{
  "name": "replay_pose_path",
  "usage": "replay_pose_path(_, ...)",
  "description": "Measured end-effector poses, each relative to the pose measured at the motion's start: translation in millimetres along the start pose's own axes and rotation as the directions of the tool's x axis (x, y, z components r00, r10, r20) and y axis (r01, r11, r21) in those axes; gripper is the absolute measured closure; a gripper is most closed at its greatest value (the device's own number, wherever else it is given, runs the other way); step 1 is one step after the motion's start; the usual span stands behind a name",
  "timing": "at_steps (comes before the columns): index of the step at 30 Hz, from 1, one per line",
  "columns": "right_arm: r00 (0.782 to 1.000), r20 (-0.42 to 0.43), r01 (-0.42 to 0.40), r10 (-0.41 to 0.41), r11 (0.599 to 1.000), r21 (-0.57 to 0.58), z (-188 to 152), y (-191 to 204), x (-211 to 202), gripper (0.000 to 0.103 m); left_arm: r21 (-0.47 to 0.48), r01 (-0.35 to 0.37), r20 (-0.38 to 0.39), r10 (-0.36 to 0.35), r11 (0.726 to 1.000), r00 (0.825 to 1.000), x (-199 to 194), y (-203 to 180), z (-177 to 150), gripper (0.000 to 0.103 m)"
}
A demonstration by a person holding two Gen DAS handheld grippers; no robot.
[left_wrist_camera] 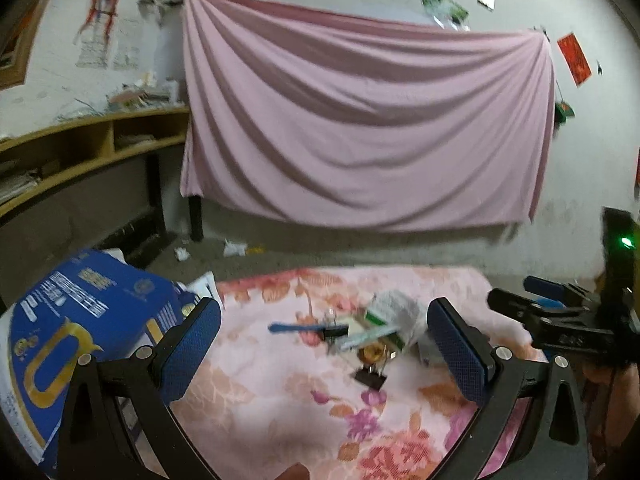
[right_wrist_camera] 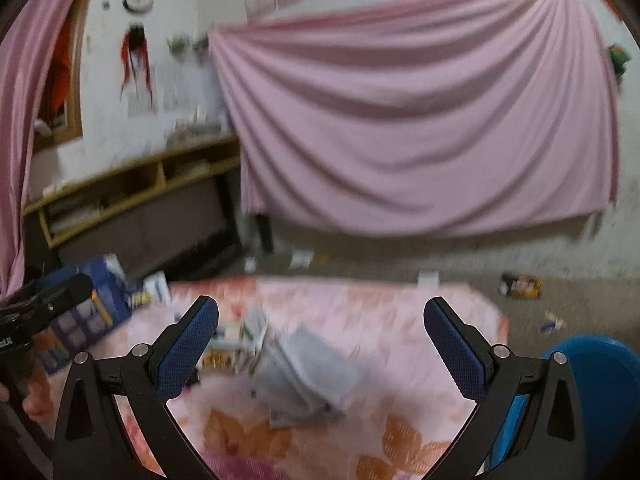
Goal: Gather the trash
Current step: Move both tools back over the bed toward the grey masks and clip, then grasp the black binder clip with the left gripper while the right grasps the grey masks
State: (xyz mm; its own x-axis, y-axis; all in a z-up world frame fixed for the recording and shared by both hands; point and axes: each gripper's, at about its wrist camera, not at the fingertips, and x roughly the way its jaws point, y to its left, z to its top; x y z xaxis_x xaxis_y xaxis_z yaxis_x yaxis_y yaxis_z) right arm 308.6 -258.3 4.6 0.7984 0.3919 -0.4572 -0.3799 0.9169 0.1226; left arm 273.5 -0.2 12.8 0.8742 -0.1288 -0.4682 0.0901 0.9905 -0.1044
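Note:
A pile of trash lies on the floral pink cloth (left_wrist_camera: 280,380): a blue-handled tool (left_wrist_camera: 304,328), green-and-white packaging (left_wrist_camera: 380,328), a crumpled white wrapper (left_wrist_camera: 400,304) and a small black clip (left_wrist_camera: 372,376). My left gripper (left_wrist_camera: 324,344) is open and empty, hovering before the pile. My right gripper (right_wrist_camera: 320,344) is open and empty above a grey plastic bag (right_wrist_camera: 308,368) and small boxes (right_wrist_camera: 232,344) on the same cloth (right_wrist_camera: 400,340). The right gripper also shows in the left wrist view (left_wrist_camera: 532,304), at the right edge.
A blue printed carton (left_wrist_camera: 76,328) stands at the cloth's left edge, also in the right wrist view (right_wrist_camera: 92,312). A blue bin (right_wrist_camera: 600,380) sits at the right. Scraps (right_wrist_camera: 520,286) lie on the floor. A pink sheet (left_wrist_camera: 360,120) hangs behind; a wooden shelf (left_wrist_camera: 80,144) is left.

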Motion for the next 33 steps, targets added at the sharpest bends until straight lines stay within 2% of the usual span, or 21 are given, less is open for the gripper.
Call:
replay_pose_path(2,0.992,-0.123,0.023,-0.023,1.000,0.003,-3,-4,16,0.000,0.008,0.017,-0.044,-0.017,1.000,0.999,8,0,-5,0.002)
replay_pose_path(5,0.973,-0.230,0.014,-0.004,0.999,0.038,-10,-14,33,0.000,0.031,0.026,-0.115,-0.022,0.999,0.993,23,-3,-12,0.002)
replay_pose_path(9,0.960,-0.281,0.000,0.013,0.999,0.048,-12,-18,44,0.001,0.050,0.067,-0.222,-0.055,0.996,0.973,44,-5,-22,0.002)
replay_pose_path(14,0.942,-0.334,-0.024,0.028,1.000,0.016,-14,-9,63,0.012,0.061,0.129,-0.315,-0.103,0.990,0.944,64,-9,-28,0.004)
replay_pose_path(16,0.930,-0.365,-0.036,0.036,0.999,0.007,-17,-5,72,0.020,0.058,0.152,-0.346,-0.123,0.987,0.930,72,-10,-29,0.010)
replay_pose_path(20,0.914,-0.403,-0.058,0.052,0.998,-0.002,-20,-1,83,0.023,0.056,0.188,-0.396,-0.151,0.981,0.906,85,-13,-32,0.011)
replay_pose_path(22,0.909,-0.411,-0.067,0.060,0.998,-0.003,-22,0,84,0.023,0.053,0.203,-0.417,-0.163,0.978,0.894,92,-14,-34,0.023)
replay_pose_path(23,0.908,-0.415,-0.069,0.063,0.998,0.000,-23,-1,84,0.023,0.052,0.206,-0.427,-0.165,0.977,0.889,95,-14,-34,0.025)
replay_pose_path(26,0.900,-0.431,-0.068,0.067,0.998,0.013,-24,-4,87,0.023,0.055,0.222,-0.432,-0.177,0.974,0.884,102,-17,-32,0.032)
replay_pose_path(27,0.898,-0.435,-0.067,0.068,0.998,0.018,-25,-5,88,0.024,0.056,0.228,-0.434,-0.182,0.972,0.882,104,-18,-31,0.038)
replay_pose_path(29,0.897,-0.437,-0.071,0.073,0.997,0.021,-25,-6,88,0.029,0.062,0.236,-0.443,-0.185,0.970,0.877,108,-21,-31,0.045)
replay_pose_path(30,0.896,-0.437,-0.074,0.076,0.997,0.021,-25,-6,88,0.035,0.067,0.238,-0.449,-0.183,0.969,0.874,111,-22,-31,0.048)
replay_pose_path(31,0.897,-0.436,-0.074,0.075,0.997,0.021,-25,-6,88,0.046,0.073,0.237,-0.453,-0.179,0.969,0.873,113,-23,-31,0.050)
replay_pose_path(33,0.899,-0.432,-0.070,0.071,0.997,0.018,-26,-6,87,0.058,0.085,0.241,-0.456,-0.177,0.967,0.872,113,-26,-32,0.056)
